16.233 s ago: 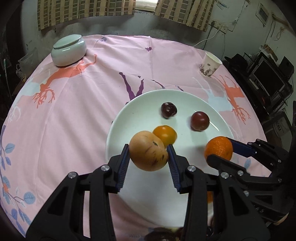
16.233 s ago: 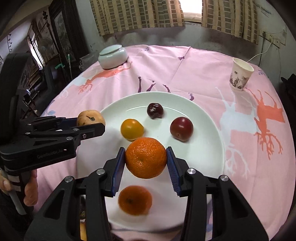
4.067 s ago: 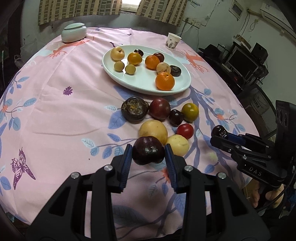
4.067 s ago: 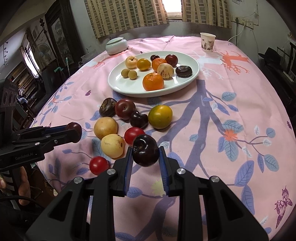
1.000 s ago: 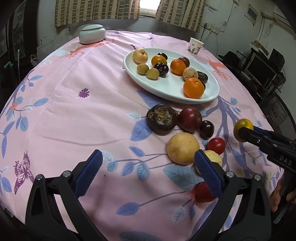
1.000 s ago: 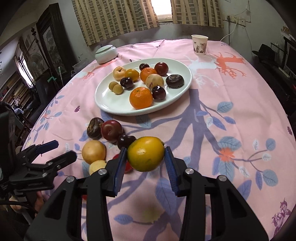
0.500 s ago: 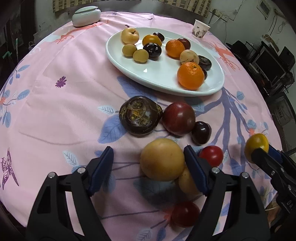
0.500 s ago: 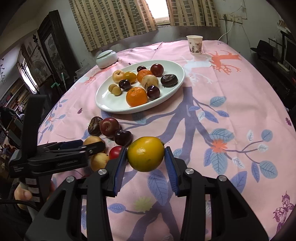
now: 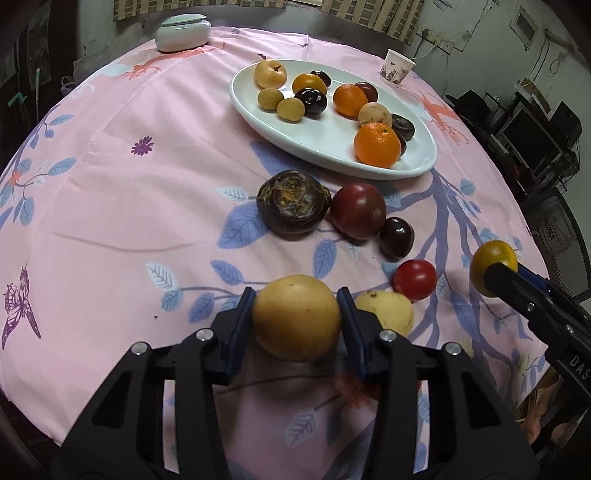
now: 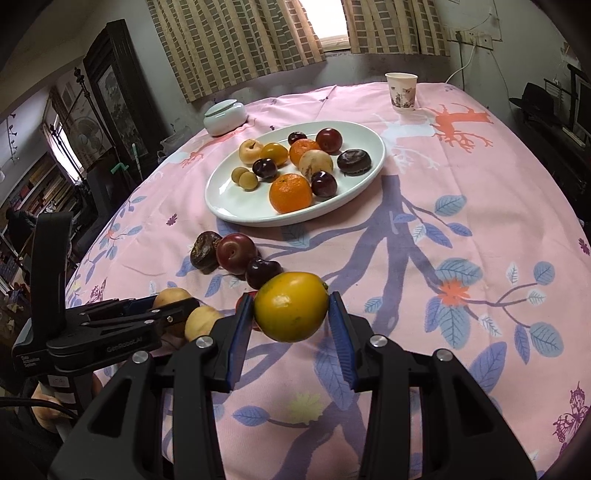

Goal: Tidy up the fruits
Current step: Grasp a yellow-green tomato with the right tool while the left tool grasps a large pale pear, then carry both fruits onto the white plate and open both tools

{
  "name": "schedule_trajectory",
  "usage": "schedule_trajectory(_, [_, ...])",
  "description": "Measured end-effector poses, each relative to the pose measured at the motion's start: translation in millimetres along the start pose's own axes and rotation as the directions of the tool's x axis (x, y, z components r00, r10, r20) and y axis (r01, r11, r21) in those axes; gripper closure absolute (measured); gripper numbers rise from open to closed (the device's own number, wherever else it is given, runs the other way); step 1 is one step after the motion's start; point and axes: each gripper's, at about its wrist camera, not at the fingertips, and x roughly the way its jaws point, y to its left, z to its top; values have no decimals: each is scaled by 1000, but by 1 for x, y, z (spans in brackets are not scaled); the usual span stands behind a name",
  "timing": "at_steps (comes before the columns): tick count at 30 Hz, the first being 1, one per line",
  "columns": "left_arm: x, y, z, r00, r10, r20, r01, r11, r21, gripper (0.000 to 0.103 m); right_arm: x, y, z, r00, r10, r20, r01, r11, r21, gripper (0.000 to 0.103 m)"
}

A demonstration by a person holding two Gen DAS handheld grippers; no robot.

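Note:
My left gripper [image 9: 295, 321] is shut on a tan round fruit [image 9: 295, 316] near the table's front edge. My right gripper [image 10: 291, 314] is shut on a yellow-orange fruit [image 10: 291, 305] and holds it above the cloth; it also shows in the left wrist view [image 9: 493, 266]. The white oval plate [image 9: 325, 146] holds several fruits, among them an orange [image 9: 376, 143]. On the cloth before the plate lie a dark wrinkled fruit [image 9: 293, 201], a red plum [image 9: 357, 210], a dark cherry [image 9: 397, 236], a red tomato [image 9: 414, 279] and a pale yellow fruit [image 9: 388, 312].
A white lidded jar [image 9: 183, 31] stands at the far left and a paper cup [image 9: 396, 67] at the far right of the pink cloth-covered round table [image 9: 110, 177]. Furniture and shelves surround the table.
My left gripper has closed on the tan fruit, which it straddled open half a second ago. My right gripper still holds the yellow-orange fruit, nearly in place.

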Motion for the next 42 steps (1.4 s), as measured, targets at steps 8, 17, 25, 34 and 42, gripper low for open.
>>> schedule_trajectory(8, [-25, 1, 0, 997, -20, 72, 18, 999, 34, 57, -2, 13, 2, 1000, -10, 5, 10, 1000, -20, 61])
schedule_trajectory(17, [-37, 9, 10, 994, -34, 104, 32, 999, 24, 57, -1, 21, 4, 1000, -12, 3, 12, 999, -31, 61])
schedule_trajectory(25, [-41, 5, 21, 991, -43, 125, 37, 998, 45, 57, 1, 23, 6, 1000, -6, 4, 6, 1000, -28, 61])
schedule_trajectory(34, [-36, -11, 73, 986, -63, 156, 50, 995, 84, 57, 11, 16, 52, 999, -45, 8, 45, 994, -96, 61])
schedule_trajectory(42, [9, -36, 140, 987, -45, 155, 27, 993, 116, 57, 61, -24, 103, 996, -80, -29, 79, 995, -53, 61])
